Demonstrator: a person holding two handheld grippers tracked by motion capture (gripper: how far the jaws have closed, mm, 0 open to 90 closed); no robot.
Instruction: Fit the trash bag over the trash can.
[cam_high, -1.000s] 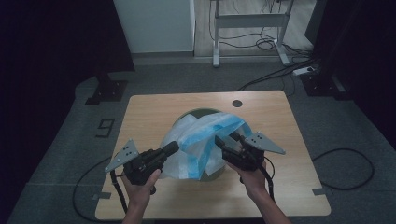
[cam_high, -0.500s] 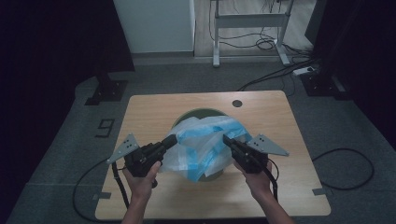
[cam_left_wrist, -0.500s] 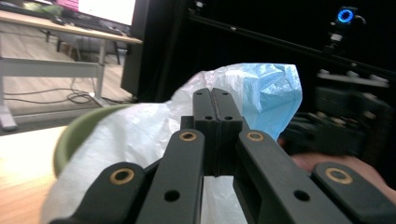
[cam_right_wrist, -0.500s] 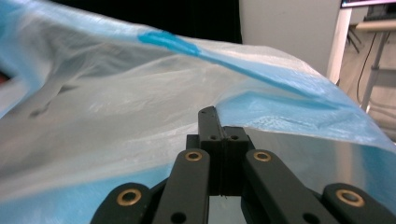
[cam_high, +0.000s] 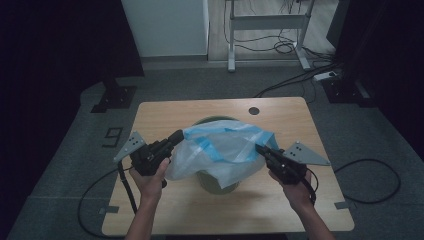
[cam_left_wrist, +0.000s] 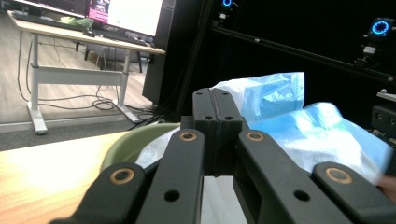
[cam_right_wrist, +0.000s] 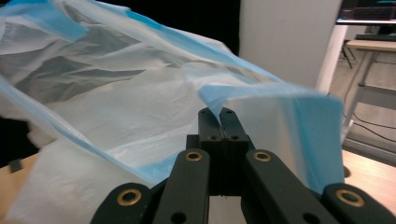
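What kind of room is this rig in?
Likely a lab or office set up for recording. A small wooden table stands on grey carpet among dark curtains, cables run across the floor, a height-adjustable desk with a monitor stands behind, and ring-lit cameras hang on a black rail.

I can read one mark: a "9" on the floor (cam_high: 114, 136), just left of my left gripper (cam_high: 176, 136).
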